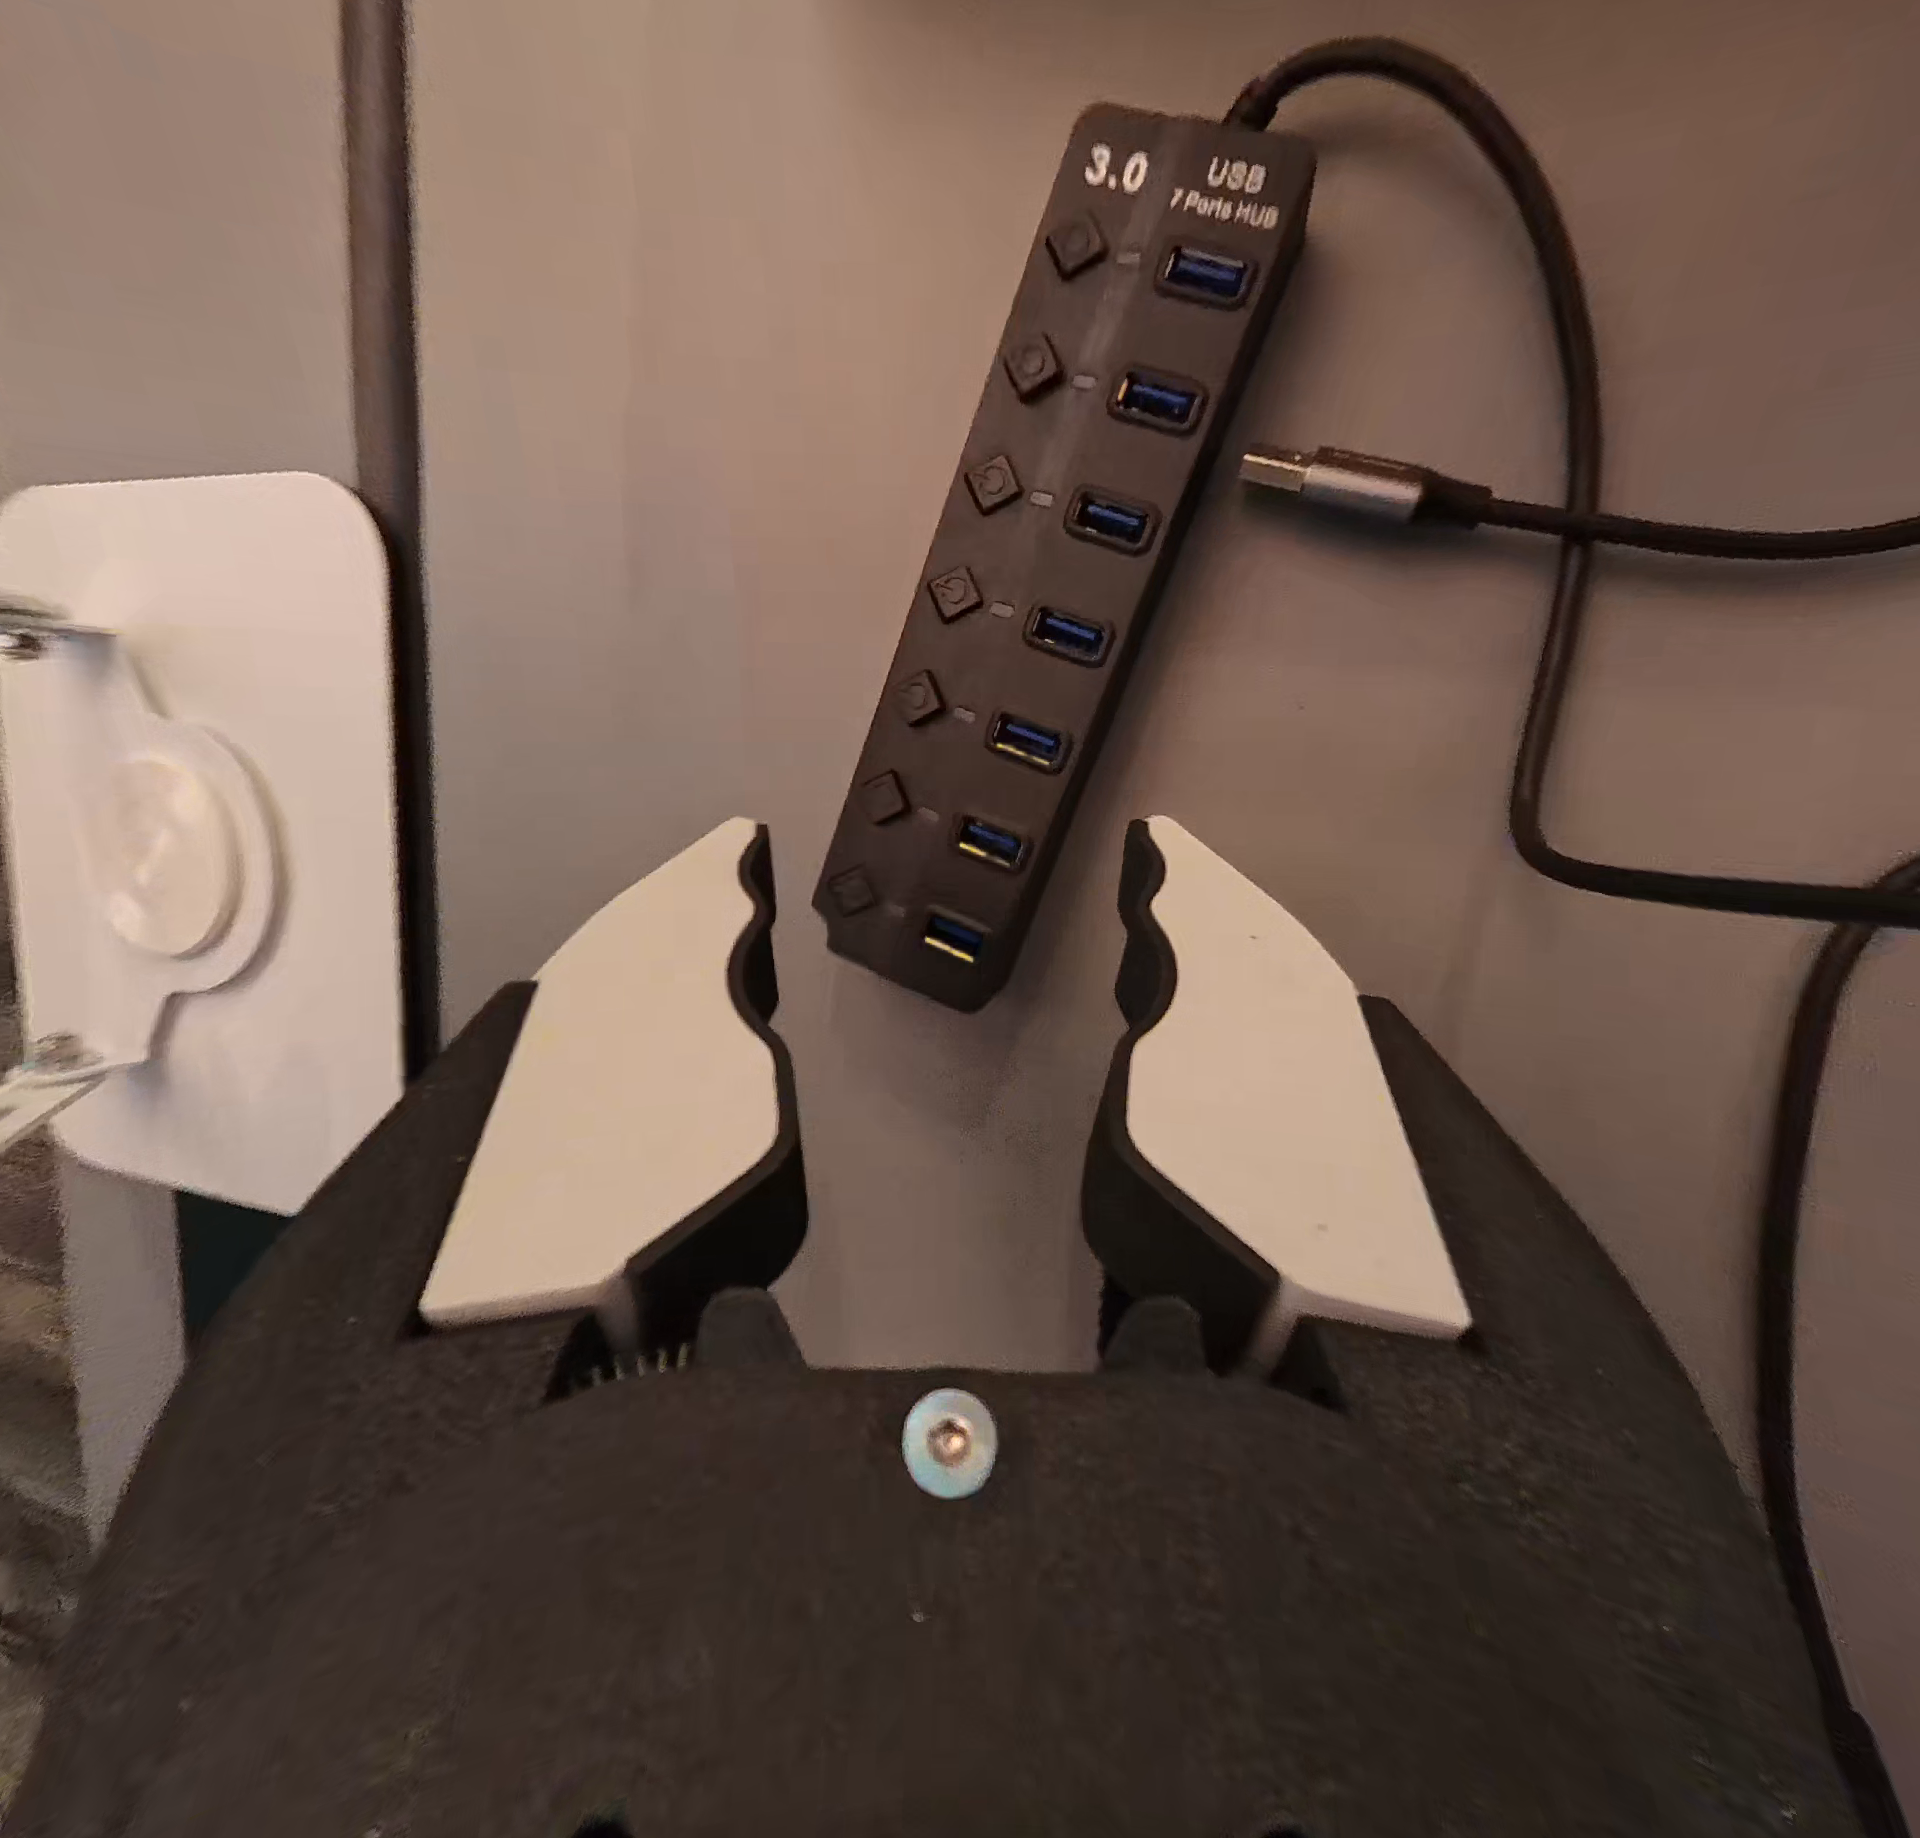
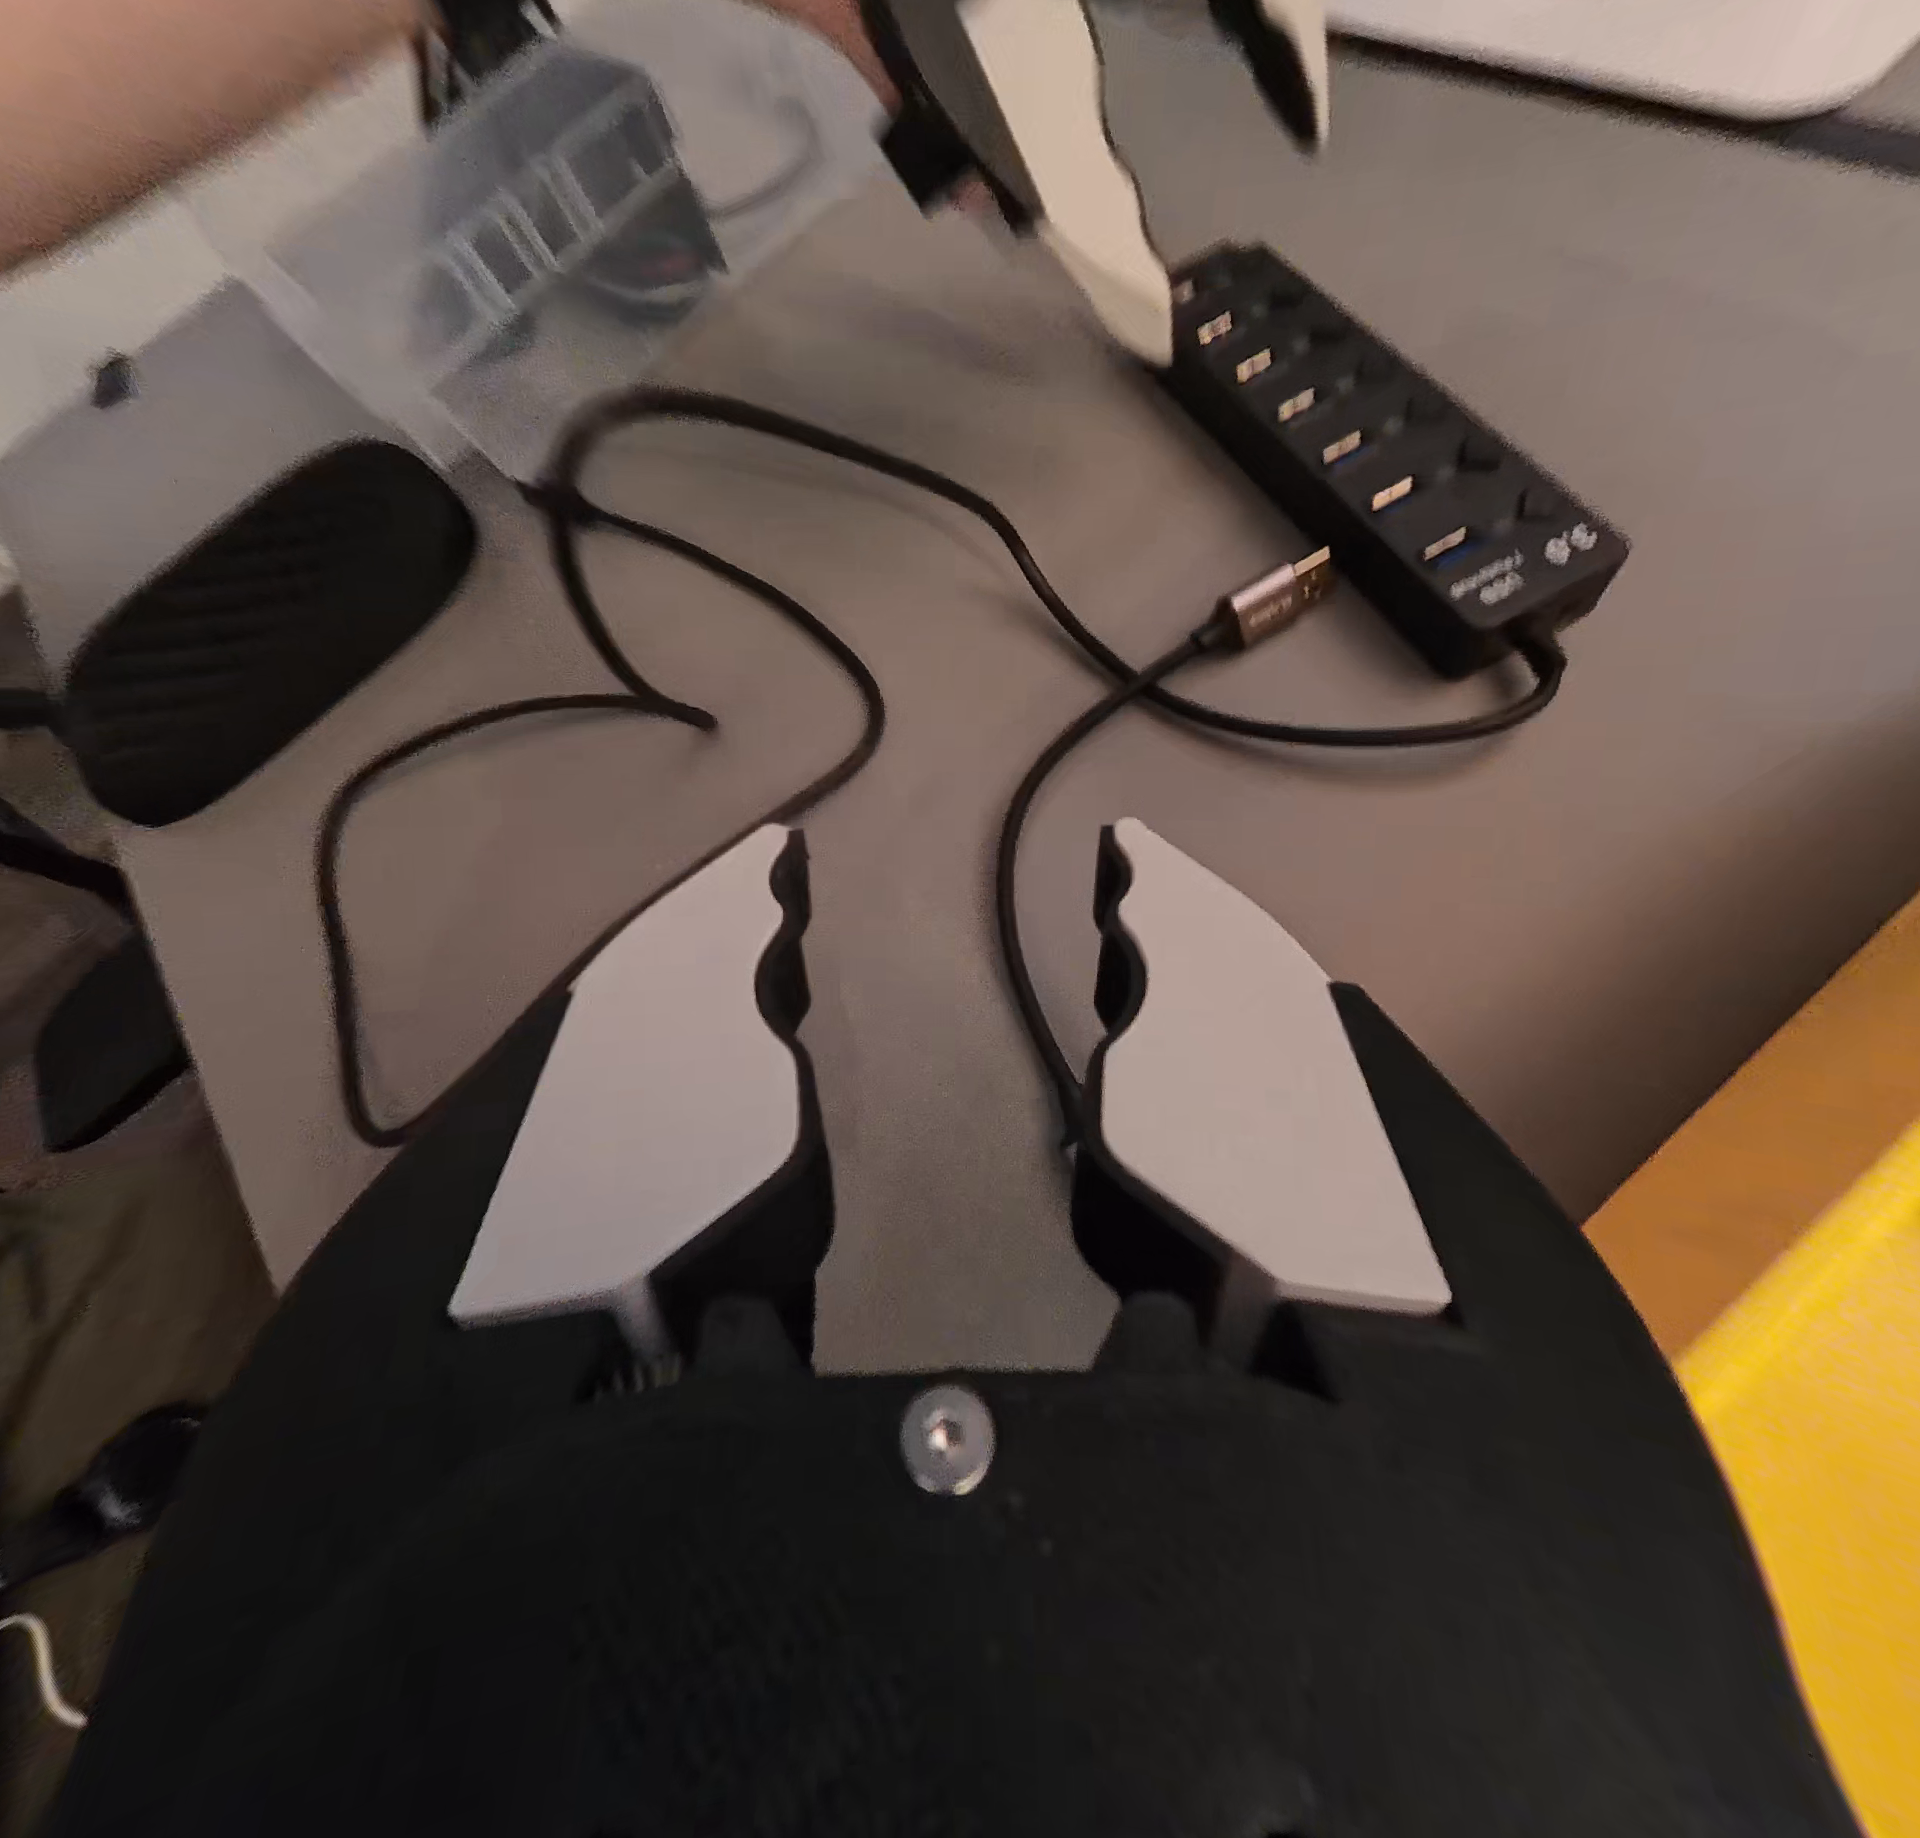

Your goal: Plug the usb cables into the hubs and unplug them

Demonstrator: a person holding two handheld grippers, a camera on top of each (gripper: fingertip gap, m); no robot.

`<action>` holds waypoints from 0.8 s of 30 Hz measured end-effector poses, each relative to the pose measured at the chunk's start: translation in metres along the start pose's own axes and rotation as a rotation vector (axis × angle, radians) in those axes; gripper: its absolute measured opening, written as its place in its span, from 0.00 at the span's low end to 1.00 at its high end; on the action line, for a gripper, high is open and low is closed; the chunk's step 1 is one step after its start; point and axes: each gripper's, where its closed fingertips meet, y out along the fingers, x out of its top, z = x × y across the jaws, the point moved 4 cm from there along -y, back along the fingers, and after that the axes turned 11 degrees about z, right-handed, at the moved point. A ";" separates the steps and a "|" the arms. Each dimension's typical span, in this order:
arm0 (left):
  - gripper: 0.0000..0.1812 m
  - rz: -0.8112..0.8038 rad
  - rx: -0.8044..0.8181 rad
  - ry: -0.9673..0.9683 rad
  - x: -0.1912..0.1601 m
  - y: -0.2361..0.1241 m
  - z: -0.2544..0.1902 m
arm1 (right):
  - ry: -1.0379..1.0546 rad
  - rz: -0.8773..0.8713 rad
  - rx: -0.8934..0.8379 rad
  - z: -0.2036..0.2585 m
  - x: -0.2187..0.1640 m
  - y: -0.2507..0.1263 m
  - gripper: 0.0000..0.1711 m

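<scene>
Both tools empty. Left tool (image 1: 951, 843) is spread wide, straddling the near end of the hub (image 1: 1070, 552), tips either side of the last port; I can't tell whether it touches. Right tool (image 2: 951, 843) is spread too, over bare counter (image 2: 1558, 282), nothing between its fingers.

Hub lies flat on the counter, no port occupied. In the left wrist view its long axis runs away from the left tool, tilted a bit right, ports in a row along the right-hand side, its own lead leaving the far end. The loose plug (image 1: 1335, 479) lies just beside the hub, roughly level with the third port, tip toward the hub but flat, not lined up with a socket.

Key relation: from the right tool the plug (image 2: 1273, 599) is ahead and to the right, well apart, its axis pointing up-right at the hub (image 2: 1392, 458). Its cable (image 2: 1023, 853) runs back past the right fingertip. Right tool is the likely one to take the plug, left one to pin the hub. The plug needs standing up to meet a port.

Unclear: right wrist view is smeared, so the left tool (image 2: 1174, 157) and the clutter upper left are hard to read. The cable loops leave the left wrist view at the right edge. Port depth isn't visible.
</scene>
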 end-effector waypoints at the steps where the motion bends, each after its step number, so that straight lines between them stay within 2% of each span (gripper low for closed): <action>1: 0.36 0.015 -0.023 0.009 0.001 0.007 0.000 | -0.019 -0.045 0.013 0.003 0.004 -0.009 0.32; 6: 0.36 0.052 -0.120 0.042 0.009 0.031 0.004 | -0.053 -0.153 0.043 0.005 0.008 -0.034 0.32; 10: 0.35 0.103 -0.195 0.053 0.011 0.044 0.003 | -0.046 -0.161 0.067 -0.001 0.005 -0.035 0.33; 12: 0.31 0.100 -0.240 0.054 0.012 0.047 0.000 | -0.042 -0.163 0.071 -0.004 0.005 -0.033 0.32; 19: 0.30 0.141 -0.203 0.034 0.007 0.044 -0.001 | 0.000 -0.205 0.145 -0.004 0.010 -0.028 0.31; 24: 0.30 0.148 -0.164 -0.023 -0.003 0.026 0.000 | -0.009 -0.199 0.147 0.013 0.019 -0.015 0.31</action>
